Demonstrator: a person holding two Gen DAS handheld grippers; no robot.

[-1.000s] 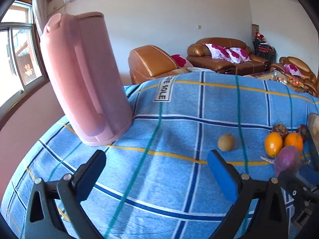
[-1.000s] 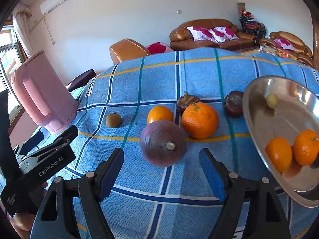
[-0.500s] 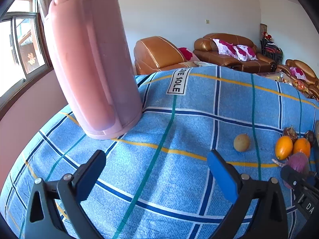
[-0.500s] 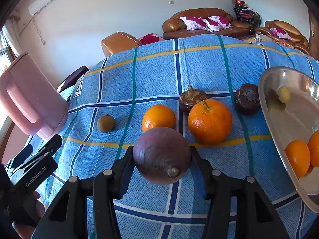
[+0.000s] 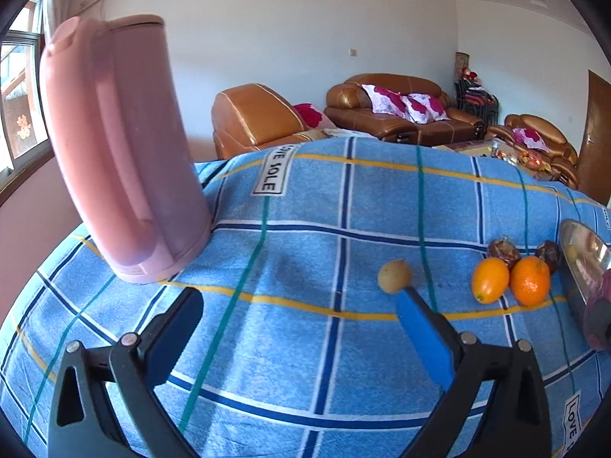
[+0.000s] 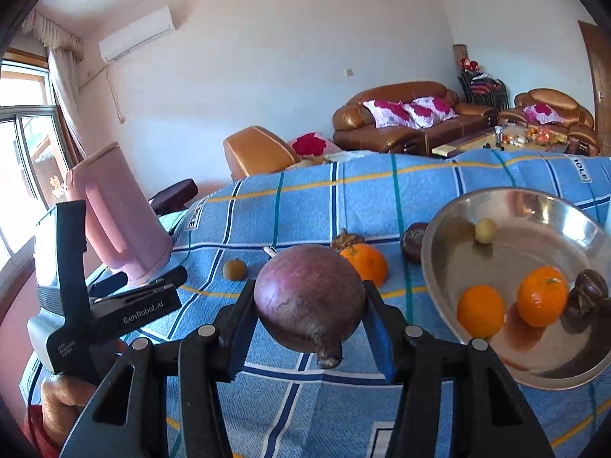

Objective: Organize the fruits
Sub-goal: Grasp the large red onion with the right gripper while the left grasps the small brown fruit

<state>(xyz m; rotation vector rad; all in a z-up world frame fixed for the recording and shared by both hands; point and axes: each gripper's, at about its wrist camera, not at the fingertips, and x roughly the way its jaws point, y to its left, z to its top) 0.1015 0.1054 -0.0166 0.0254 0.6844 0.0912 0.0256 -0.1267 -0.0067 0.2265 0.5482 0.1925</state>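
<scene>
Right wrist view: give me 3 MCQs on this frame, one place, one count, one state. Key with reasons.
1. Where does the metal bowl sit relative to the held purple fruit?
A. to its right
B. to its left
C. under it

2. How many orange citrus fruits lie inside the bowl?
A. none
B. two
C. five

3. What is the right gripper doing?
A. open and empty
B. shut on the purple fruit
C. shut on the pink jug

Key: 1 A, the bowl fills the right side of the frame. 2 B, two oranges rest on the bowl floor. 3 B, both fingers press the fruit's sides.
</scene>
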